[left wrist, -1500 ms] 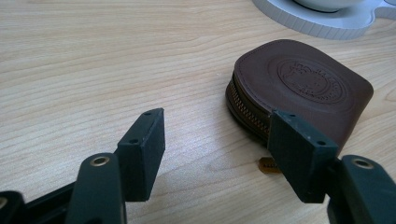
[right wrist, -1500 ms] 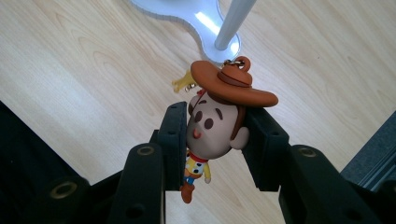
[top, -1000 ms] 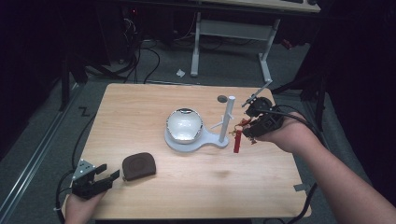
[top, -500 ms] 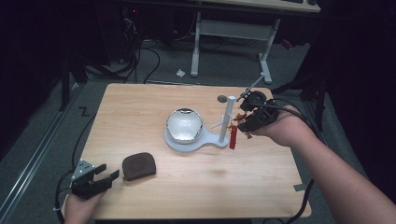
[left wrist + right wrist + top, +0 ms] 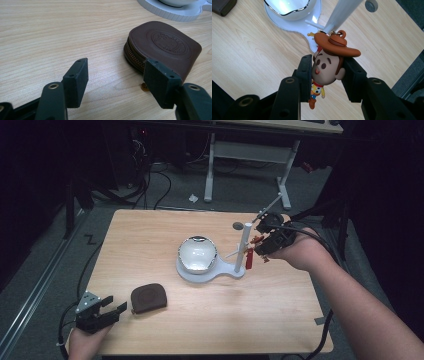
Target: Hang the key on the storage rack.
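Right claw (image 5: pixel 327 72) pinching the head of a cowboy figure keychain (image 5: pixel 328 67), jaws pressed on both sides of it. The figure's loop sits at the white post (image 5: pixel 244 247) of the stand (image 5: pixel 210 269), at about 3 o'clock from the shiny bowl (image 5: pixel 197 254).

Left claw (image 5: pixel 116 80) spread, empty, low over the surface (image 5: pixel 225 320) at the 7 o'clock corner. Brown zip pouch (image 5: pixel 162 47) lies just beyond its jaws, at roughly 1 o'clock in the left gripper view.

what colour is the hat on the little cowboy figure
Orange-brown; the hat on the cowboy figure shows best in the right gripper view.
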### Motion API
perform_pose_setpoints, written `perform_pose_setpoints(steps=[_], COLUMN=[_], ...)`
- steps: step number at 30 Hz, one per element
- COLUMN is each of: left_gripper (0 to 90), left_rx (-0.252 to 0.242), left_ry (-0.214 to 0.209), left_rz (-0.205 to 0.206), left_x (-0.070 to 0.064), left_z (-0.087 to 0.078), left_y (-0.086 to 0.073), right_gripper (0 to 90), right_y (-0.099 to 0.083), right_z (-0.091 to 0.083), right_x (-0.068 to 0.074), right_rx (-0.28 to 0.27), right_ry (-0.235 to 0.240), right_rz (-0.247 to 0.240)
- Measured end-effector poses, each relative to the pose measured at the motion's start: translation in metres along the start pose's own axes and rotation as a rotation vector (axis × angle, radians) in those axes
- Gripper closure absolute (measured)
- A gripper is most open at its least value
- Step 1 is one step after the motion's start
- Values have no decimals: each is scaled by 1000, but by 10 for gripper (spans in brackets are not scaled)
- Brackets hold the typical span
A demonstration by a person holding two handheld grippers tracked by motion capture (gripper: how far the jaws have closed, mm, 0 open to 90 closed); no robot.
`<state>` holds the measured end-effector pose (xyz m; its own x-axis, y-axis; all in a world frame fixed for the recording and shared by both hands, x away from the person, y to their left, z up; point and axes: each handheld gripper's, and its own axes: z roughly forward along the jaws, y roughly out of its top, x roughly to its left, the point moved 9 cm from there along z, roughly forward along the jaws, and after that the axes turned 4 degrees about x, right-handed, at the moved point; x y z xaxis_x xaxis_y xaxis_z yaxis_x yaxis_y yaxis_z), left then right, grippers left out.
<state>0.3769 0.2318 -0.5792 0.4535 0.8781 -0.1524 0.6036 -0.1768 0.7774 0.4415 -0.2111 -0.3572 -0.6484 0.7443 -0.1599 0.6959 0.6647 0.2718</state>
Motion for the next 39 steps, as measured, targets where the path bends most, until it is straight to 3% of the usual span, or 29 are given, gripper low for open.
perform_pose_setpoints(steps=[17, 21, 39], left_gripper=[372, 371, 371], left_rx=[7, 9, 14], left_ry=[0, 0, -2], left_rz=[6, 8, 9], left_x=[-1, -2, -2], left_z=[1, 2, 3], left_y=[-1, -1, -2], right_gripper=[630, 629, 624], right_y=[-20, -24, -23], right_z=[46, 62, 102], right_x=[1, 5, 4], right_rx=[21, 5, -57], right_ry=[42, 58, 74], right_rz=[28, 47, 100])
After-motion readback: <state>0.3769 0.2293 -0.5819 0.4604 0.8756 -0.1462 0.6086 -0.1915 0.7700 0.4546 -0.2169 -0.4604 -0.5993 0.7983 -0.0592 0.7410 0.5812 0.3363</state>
